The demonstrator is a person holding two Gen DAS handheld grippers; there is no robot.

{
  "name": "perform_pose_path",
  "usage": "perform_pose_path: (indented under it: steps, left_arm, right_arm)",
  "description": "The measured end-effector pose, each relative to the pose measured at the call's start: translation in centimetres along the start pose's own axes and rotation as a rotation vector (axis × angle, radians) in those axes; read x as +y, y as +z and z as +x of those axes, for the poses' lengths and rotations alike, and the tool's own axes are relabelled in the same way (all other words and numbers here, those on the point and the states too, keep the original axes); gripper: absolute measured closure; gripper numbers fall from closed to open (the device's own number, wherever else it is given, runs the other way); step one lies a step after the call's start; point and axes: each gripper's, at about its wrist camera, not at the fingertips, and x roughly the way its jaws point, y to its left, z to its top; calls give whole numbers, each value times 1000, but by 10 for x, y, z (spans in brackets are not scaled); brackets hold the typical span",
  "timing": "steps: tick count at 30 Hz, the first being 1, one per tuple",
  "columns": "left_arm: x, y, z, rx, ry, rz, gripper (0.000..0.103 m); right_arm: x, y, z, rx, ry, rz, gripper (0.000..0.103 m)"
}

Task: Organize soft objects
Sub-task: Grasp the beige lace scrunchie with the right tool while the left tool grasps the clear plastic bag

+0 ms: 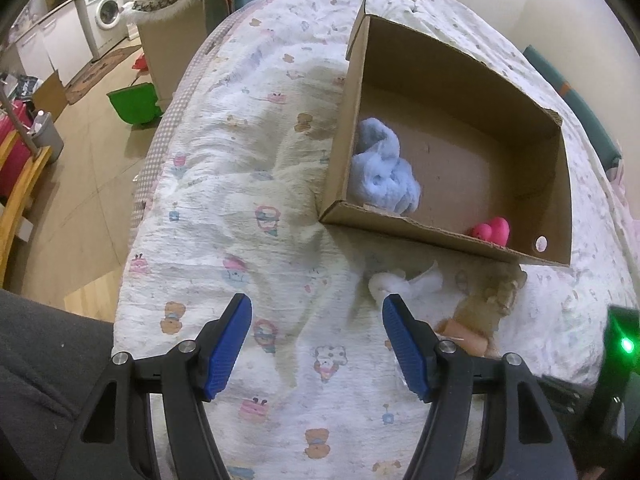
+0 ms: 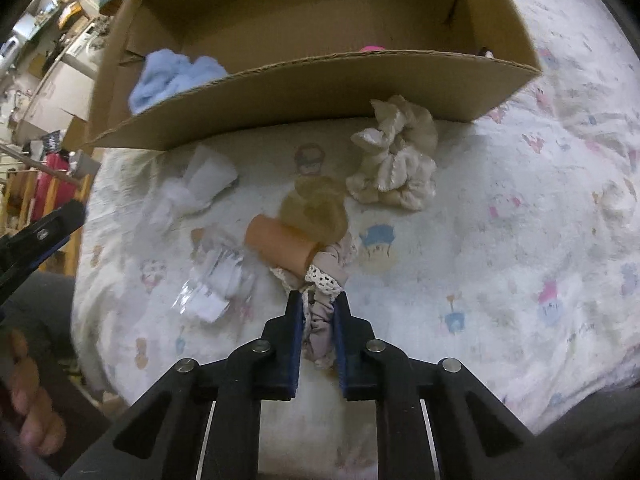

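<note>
My right gripper (image 2: 317, 304) is pinching a greyish-beige scrunchie with a lace trim (image 2: 324, 280), low in the middle of the right wrist frame, right on the printed bedspread (image 2: 500, 240). Touching it up-left is an orange roll (image 2: 280, 246), with a tan fuzzy thing (image 2: 314, 210) just above that. A cream satin scrunchie (image 2: 394, 160) sits by the front wall of the cardboard box (image 2: 320, 92), and a white fluffy bit (image 2: 196, 188) is off to the left. Inside the box, a light blue fluffy piece (image 1: 382, 168) fills the near left corner and something pink (image 1: 492, 230) sits at the near right. My left gripper (image 1: 316, 320) is spread wide with nothing in it, hovering over the bedspread at the bottom of its frame.
</note>
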Motion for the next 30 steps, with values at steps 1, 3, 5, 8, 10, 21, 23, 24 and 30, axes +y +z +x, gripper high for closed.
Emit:
perform_pose_path:
  steps: [1, 3, 5, 8, 10, 21, 23, 24, 30]
  left_arm:
    - [0, 0, 0, 1, 0, 0, 38]
    - [0, 1, 0, 4, 1, -4, 38]
    - [0, 0, 0, 5, 0, -7, 38]
    - [-2, 0, 0, 4, 5, 2, 38]
    - [-4, -1, 1, 9, 7, 14, 38]
    - [-23, -15, 22, 92, -44, 84, 38]
    - [-34, -21, 29, 129, -77, 120, 38]
    - [-40, -24, 33, 147, -94, 139, 38]
    - [-73, -37, 57, 210, -136, 237, 38]
  right_arm:
    - [-4, -5, -4, 8, 7, 4, 87]
    - [-9, -11, -11, 25, 27, 19, 87]
    - [-15, -18, -20, 22, 42, 27, 87]
    - [-18, -22, -38, -51, 51, 34, 87]
    - [-22, -22, -51, -98, 84, 45, 87]
    - [-25, -12, -85, -280, 155, 71, 87]
    - [-25, -7, -80, -286, 149, 97, 87]
    - [-27, -6, -78, -283, 151, 112, 87]
    - [-40, -1, -76, -275, 169, 159, 87]
